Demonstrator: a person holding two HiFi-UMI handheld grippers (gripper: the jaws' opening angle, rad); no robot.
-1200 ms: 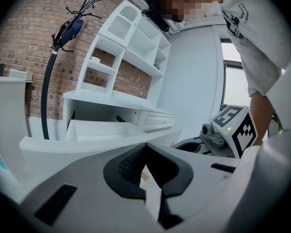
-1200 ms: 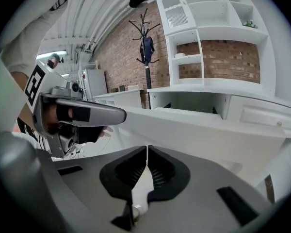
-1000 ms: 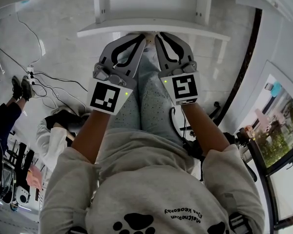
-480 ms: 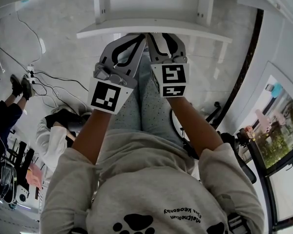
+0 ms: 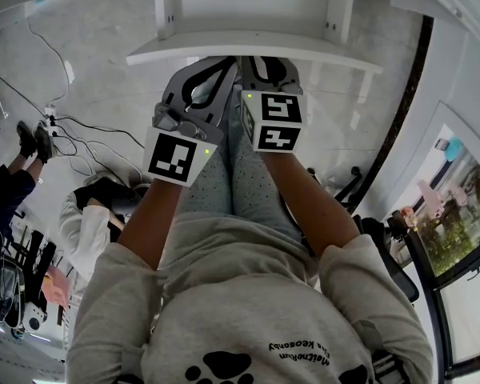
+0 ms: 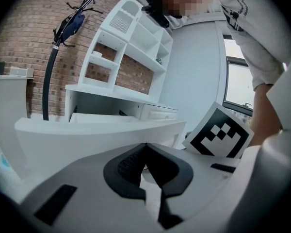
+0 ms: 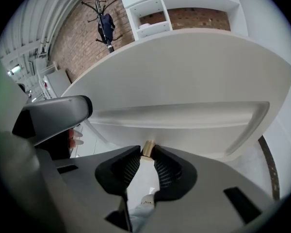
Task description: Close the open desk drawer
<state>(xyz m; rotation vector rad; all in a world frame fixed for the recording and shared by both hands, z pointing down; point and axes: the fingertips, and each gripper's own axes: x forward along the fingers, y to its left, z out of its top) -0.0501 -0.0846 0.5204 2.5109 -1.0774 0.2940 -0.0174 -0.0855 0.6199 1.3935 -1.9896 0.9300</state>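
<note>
The open white drawer's front [image 5: 320, 50] juts out above my lap at the top of the head view. A small brass knob [image 7: 148, 149] sticks out of the drawer front's underside [image 7: 184, 81]. My right gripper [image 7: 146, 154] has the knob between its ribbed pads; the jaws are closing and both tips touch it. In the head view the right gripper [image 5: 260, 59] points up at the middle of the drawer front. My left gripper [image 5: 222, 62] sits just beside it, shut with nothing in it, its tips meeting [image 6: 145, 146] below the drawer edge [image 6: 87, 130].
The white desk carries an open shelf unit [image 6: 131, 38] against a brick wall. A coat stand [image 7: 104, 21] is further back. Cables [image 5: 72, 134] trail over the floor at left, where another person [image 5: 8, 190] sits. A window [image 5: 464, 206] lies to the right.
My right gripper rolled and slid left toward the middle of the drawer front, next to the left gripper. The left gripper stayed put.
</note>
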